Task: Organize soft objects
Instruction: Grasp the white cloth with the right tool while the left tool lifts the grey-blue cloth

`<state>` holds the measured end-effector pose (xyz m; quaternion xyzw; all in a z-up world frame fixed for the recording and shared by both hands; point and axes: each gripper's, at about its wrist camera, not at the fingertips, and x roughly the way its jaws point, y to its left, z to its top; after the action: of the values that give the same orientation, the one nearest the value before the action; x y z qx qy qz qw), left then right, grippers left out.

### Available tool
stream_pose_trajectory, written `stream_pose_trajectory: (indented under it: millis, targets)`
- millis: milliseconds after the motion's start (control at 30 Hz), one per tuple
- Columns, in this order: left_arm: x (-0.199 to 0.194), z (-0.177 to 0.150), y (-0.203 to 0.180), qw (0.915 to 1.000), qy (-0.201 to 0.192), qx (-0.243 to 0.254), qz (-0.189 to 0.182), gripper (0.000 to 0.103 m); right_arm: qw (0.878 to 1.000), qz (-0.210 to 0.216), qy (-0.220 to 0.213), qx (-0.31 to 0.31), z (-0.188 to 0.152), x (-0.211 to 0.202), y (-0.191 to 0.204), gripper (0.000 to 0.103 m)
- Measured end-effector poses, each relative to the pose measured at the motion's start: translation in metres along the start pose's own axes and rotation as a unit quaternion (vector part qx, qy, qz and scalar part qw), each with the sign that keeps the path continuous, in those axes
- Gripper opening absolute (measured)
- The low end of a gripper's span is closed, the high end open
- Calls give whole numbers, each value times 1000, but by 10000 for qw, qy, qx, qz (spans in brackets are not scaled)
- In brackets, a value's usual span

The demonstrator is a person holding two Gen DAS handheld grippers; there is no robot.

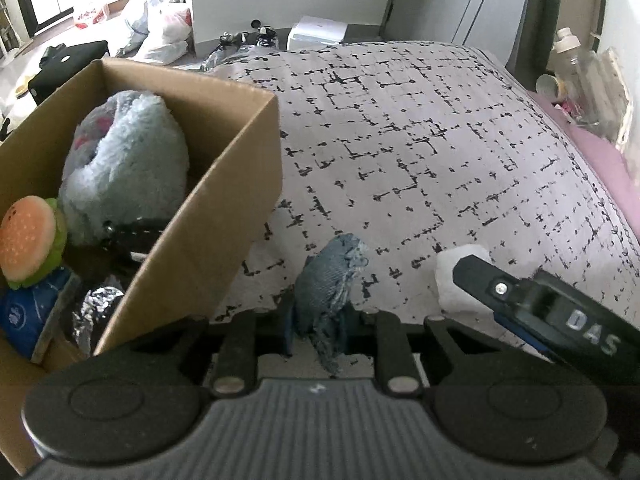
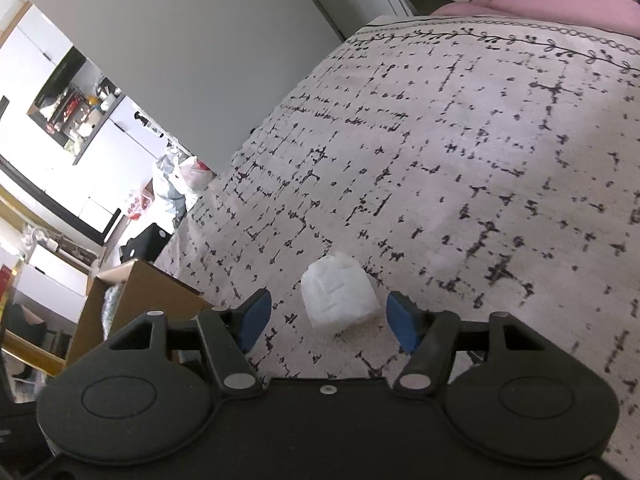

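Left gripper (image 1: 318,312): closed on a blue denim scrap (image 1: 330,280); its blue pads press the cloth from both sides, just beside the near right corner of the cardboard box (image 1: 208,216).

Denim scrap: stands upright out of the pinch, long axis running away from the camera, frayed threads at its top edge and trailing down below the pads.

Right gripper (image 2: 327,318): spread wide, holding nothing; the blue pads (image 2: 256,316) stand one to each side of a white soft wad (image 2: 339,300), with a gap on both sides and no contact visible.

White soft wad: lies on the patterned bedspread (image 2: 460,168), to the right of the box and well apart from it; squat and roughly cube-shaped, no clear long axis. In the left wrist view the wad (image 1: 452,280) shows partly behind the right gripper's black finger (image 1: 536,300).

Cardboard box: sits open-topped on the bedspread's left side; its right wall runs diagonally toward the left gripper.

Box contents: a pale blue fluffy plush (image 1: 128,160) fills the far part; a burger-shaped plush (image 1: 28,236) lies at the near left wall; below it a dark blue item (image 1: 24,316); something crinkled and silver (image 1: 96,308) lies against the right wall.

Beyond the bedspread, away from the box: pink bedding (image 2: 560,4).
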<state>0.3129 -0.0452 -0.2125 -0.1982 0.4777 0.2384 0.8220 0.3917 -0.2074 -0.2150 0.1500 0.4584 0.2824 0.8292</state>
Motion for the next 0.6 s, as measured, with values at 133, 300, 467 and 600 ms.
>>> stream_pose_trajectory:
  millis: [133,300,467,600]
  targets:
    - [-1,-2,1,9999,-5,125,-49,20,9997,-35,184,-184,-6,11,5,35]
    - [-2,-9,3,9997,71,182,-161,20,9998,-102,81,-180,-8,1,7,33]
    - [-10,-15,7,9993,-47,257,-284,19,9994,-285,-27,-212,-10,-16,13,31]
    - [-20,-20,12,9988,-71,314,-367,19,9988,-449,-153,-94,-14,-34,13,31]
